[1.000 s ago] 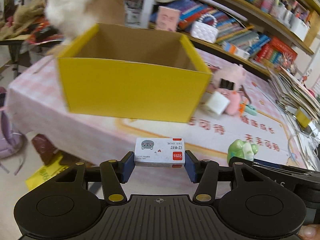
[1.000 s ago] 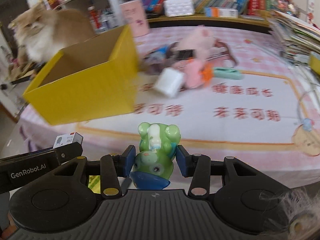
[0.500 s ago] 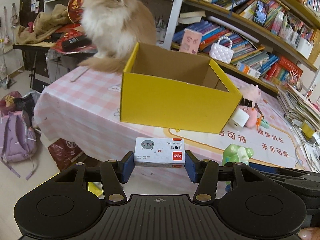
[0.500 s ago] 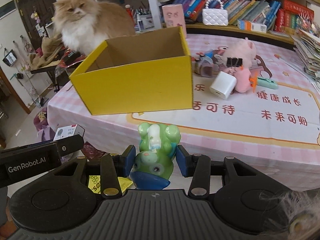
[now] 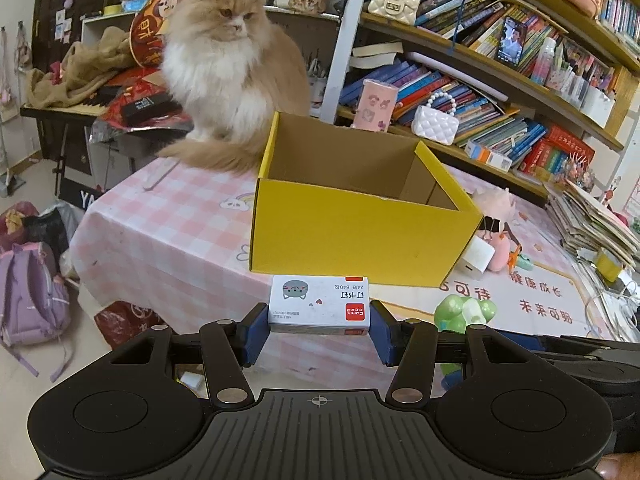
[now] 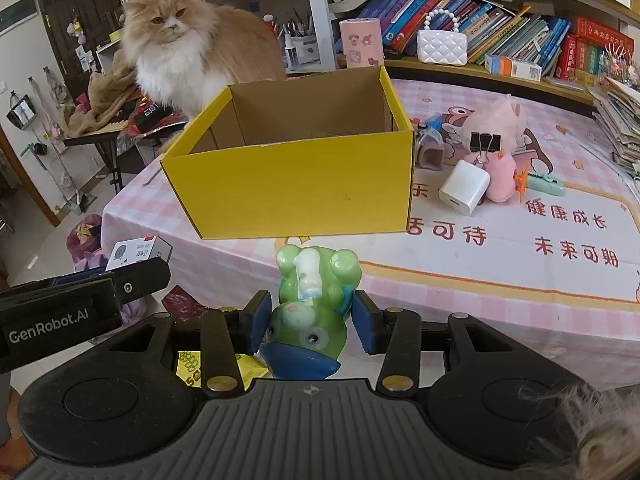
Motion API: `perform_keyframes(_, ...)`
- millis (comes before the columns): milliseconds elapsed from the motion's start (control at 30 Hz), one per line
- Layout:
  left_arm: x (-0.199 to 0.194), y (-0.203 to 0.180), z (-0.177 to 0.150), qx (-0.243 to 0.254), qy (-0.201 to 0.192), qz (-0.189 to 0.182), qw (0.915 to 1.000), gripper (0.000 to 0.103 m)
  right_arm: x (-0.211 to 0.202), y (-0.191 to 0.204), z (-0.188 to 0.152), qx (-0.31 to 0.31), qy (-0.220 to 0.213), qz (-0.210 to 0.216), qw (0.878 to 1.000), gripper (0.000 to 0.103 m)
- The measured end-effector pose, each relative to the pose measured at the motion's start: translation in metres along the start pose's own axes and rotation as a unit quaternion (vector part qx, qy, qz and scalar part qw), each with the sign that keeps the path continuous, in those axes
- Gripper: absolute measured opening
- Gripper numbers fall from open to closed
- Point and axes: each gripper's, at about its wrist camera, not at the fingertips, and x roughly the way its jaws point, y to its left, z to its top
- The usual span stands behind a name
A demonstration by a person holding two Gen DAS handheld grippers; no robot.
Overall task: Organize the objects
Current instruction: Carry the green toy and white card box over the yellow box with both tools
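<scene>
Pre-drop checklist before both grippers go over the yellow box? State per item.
1. Left gripper clamped on the staple box: ok, pads press both ends.
2. Right gripper clamped on the green toy: ok, toy sits upside down between the pads.
3. Yellow box open and upright: ok.
4. Box interior free: ok for the visible walls; floor cannot tell.
5. Cat clear of the box: not ok, it sits right behind the far wall.
6. Grippers clear of each other: ok, side by side with a gap.
</scene>
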Motion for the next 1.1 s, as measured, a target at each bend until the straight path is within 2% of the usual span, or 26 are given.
perform_keyframes(300,0.005,-0.005,0.012,0.009,-0.01,-0.003,0.9999,0.051,0.007,-0.002,0.01,-0.001,-0.007,-0.002,1.0,0.042)
perform_keyframes(567,0.015,-0.015,0.039,0.02,-0.03,-0.003,0.9993,0.051,0.021,-0.006,0.035,-0.003,-0.03,0.006,1.0,0.042)
perform_keyframes(900,0.037,-0.022,0.095,0.024,-0.08,-0.002,0.9965,0.051,0.04,-0.008,0.107,-0.04,-0.112,0.014,0.993,0.042)
perform_keyframes(1000,0.059,-0.024,0.11,0.029,-0.082,0.009,0.9961,0.051,0.059,-0.01,0.129,-0.058,-0.119,0.013,0.991,0.042)
perform_keyframes(1100,0.086,-0.025,0.119,0.03,-0.073,0.02,0.9967,0.051,0.089,-0.012,0.142,-0.086,-0.103,0.007,0.991,0.042)
